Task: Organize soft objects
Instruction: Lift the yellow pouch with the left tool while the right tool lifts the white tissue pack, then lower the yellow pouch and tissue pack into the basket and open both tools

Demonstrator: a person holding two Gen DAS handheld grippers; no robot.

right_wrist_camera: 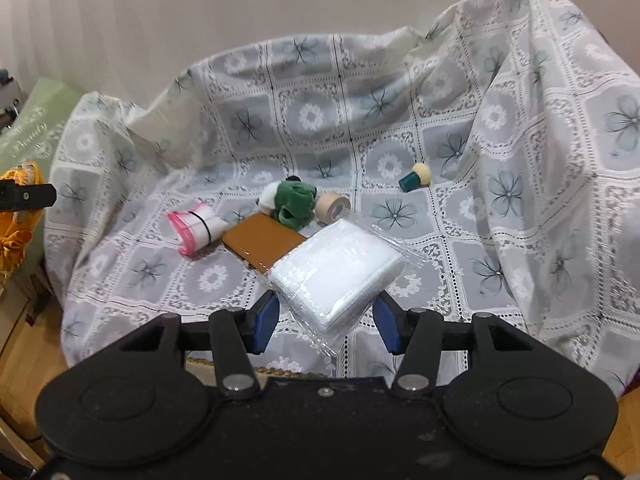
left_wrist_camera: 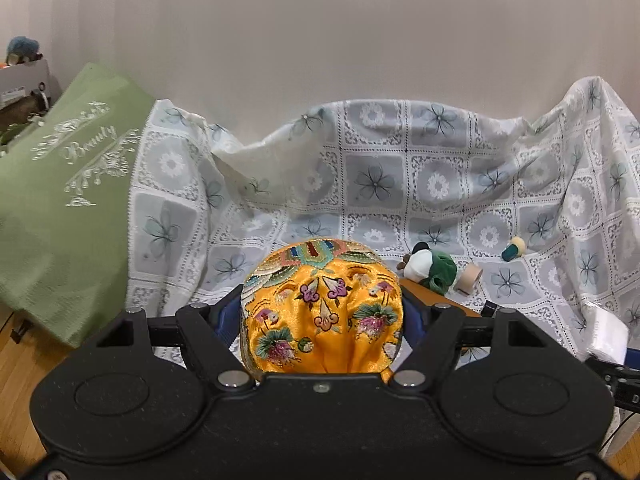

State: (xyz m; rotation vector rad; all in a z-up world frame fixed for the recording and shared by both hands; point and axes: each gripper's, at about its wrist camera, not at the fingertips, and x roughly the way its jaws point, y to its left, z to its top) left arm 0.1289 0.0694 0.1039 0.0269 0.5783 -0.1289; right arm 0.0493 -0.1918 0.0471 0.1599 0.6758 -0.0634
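Note:
My left gripper point(left_wrist_camera: 320, 316) is shut on a yellow embroidered satin pouch point(left_wrist_camera: 320, 304), held above the front of the lace-covered sofa point(left_wrist_camera: 400, 176). My right gripper point(right_wrist_camera: 326, 320) is shut on a clear-wrapped white tissue pack point(right_wrist_camera: 336, 268), held over the seat. On the seat lie a green-and-white plush toy point(right_wrist_camera: 290, 200), a roll of tan tape point(right_wrist_camera: 332, 208), a brown flat case point(right_wrist_camera: 260, 246), a pink-edged zip bag point(right_wrist_camera: 196, 226) and a small teal-and-cream stamp-like piece point(right_wrist_camera: 416, 178). The pouch also shows at the left edge of the right wrist view point(right_wrist_camera: 16, 224).
A green cushion with "Beauty" lettering point(left_wrist_camera: 68, 184) leans at the sofa's left end. Boxes and a blue fuzzy toy point(left_wrist_camera: 22, 50) sit far left. Wooden floor point(left_wrist_camera: 24, 400) lies in front. A plain wall stands behind the sofa.

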